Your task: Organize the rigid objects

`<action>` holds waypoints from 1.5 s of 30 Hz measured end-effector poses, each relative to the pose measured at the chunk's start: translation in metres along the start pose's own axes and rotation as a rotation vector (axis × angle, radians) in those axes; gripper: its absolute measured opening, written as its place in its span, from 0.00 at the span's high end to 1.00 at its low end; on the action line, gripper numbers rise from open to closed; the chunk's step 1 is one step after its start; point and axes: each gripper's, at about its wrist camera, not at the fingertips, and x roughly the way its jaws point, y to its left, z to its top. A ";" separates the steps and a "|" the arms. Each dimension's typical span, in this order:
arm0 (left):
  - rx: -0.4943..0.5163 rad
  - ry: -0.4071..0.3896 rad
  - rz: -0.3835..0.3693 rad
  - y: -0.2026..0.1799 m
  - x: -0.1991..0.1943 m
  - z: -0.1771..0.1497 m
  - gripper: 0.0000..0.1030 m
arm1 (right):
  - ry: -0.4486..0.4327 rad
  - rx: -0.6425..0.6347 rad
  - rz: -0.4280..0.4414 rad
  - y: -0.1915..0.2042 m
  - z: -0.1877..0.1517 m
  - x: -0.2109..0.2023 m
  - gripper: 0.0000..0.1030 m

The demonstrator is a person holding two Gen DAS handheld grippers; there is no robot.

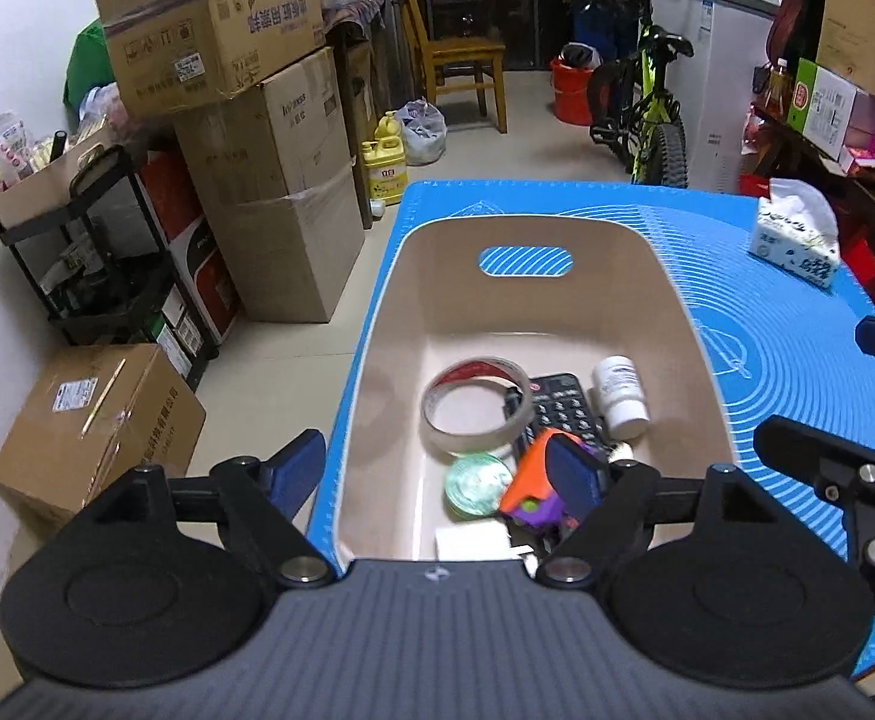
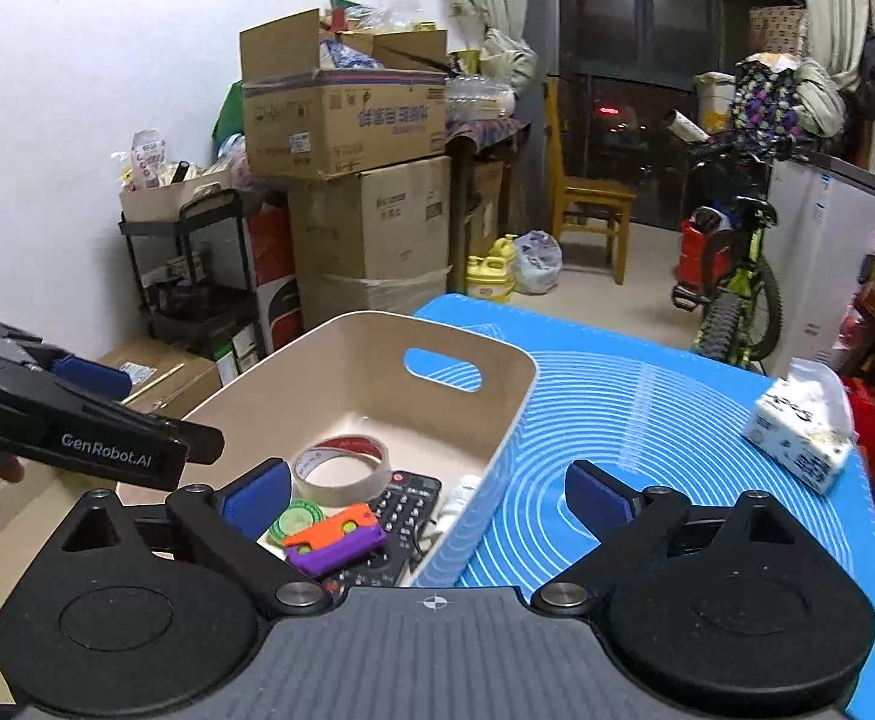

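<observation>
One bin (image 1: 557, 222) — inside: one tape roll (image 1: 478, 405), one remote (image 1: 563, 414), one bottle (image 1: 619, 396) — one tissue pack (image 1: 794, 240).

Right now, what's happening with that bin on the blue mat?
A person holds two black grippers, left and right, both open and empty, over a beige plastic bin. Already inside lie a roll of clear tape, a black remote control, a white pill bottle and an orange-and-purple plastic toy.
</observation>
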 end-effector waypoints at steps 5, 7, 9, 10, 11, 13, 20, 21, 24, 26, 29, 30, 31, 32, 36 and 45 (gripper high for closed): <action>-0.043 -0.001 -0.024 -0.008 -0.022 -0.016 0.22 | -0.007 0.025 -0.018 -0.004 -0.009 -0.035 0.05; -0.042 0.000 -0.034 -0.012 -0.032 -0.024 0.22 | -0.009 0.038 -0.023 -0.007 -0.013 -0.047 0.05; -0.039 0.000 -0.043 -0.017 -0.042 -0.031 0.22 | -0.008 0.050 -0.032 -0.009 -0.018 -0.061 0.05; -0.041 -0.002 -0.044 -0.019 -0.046 -0.034 0.22 | -0.007 0.058 -0.033 -0.011 -0.021 -0.067 0.05; -0.043 -0.004 -0.045 -0.021 -0.051 -0.038 0.22 | -0.003 0.068 -0.033 -0.013 -0.024 -0.073 0.05; -0.045 -0.005 -0.048 -0.025 -0.061 -0.044 0.22 | 0.001 0.093 -0.040 -0.017 -0.030 -0.085 0.05; -0.005 -0.042 -0.046 -0.045 -0.088 -0.063 0.22 | -0.001 0.135 -0.058 -0.028 -0.056 -0.121 0.05; -0.006 -0.045 -0.047 -0.048 -0.091 -0.066 0.22 | 0.003 0.143 -0.061 -0.029 -0.060 -0.124 0.05; -0.007 -0.054 -0.050 -0.056 -0.099 -0.075 0.22 | 0.009 0.163 -0.074 -0.034 -0.072 -0.136 0.05; 0.001 -0.061 -0.050 -0.061 -0.103 -0.081 0.22 | 0.006 0.173 -0.082 -0.038 -0.079 -0.142 0.05; 0.007 -0.079 -0.067 -0.068 -0.108 -0.091 0.22 | 0.009 0.185 -0.089 -0.041 -0.089 -0.150 0.05; 0.006 -0.085 -0.068 -0.070 -0.110 -0.094 0.22 | 0.011 0.183 -0.094 -0.042 -0.093 -0.154 0.05; 0.005 -0.088 -0.069 -0.071 -0.111 -0.096 0.22 | 0.013 0.180 -0.100 -0.042 -0.095 -0.156 0.05; 0.002 -0.091 -0.072 -0.073 -0.112 -0.099 0.22 | 0.015 0.179 -0.104 -0.042 -0.097 -0.158 0.05; -0.013 -0.100 -0.084 -0.077 -0.116 -0.110 0.22 | 0.011 0.191 -0.109 -0.043 -0.109 -0.170 0.05; -0.013 -0.111 -0.086 -0.089 -0.121 -0.140 0.22 | 0.000 0.214 -0.131 -0.041 -0.133 -0.186 0.05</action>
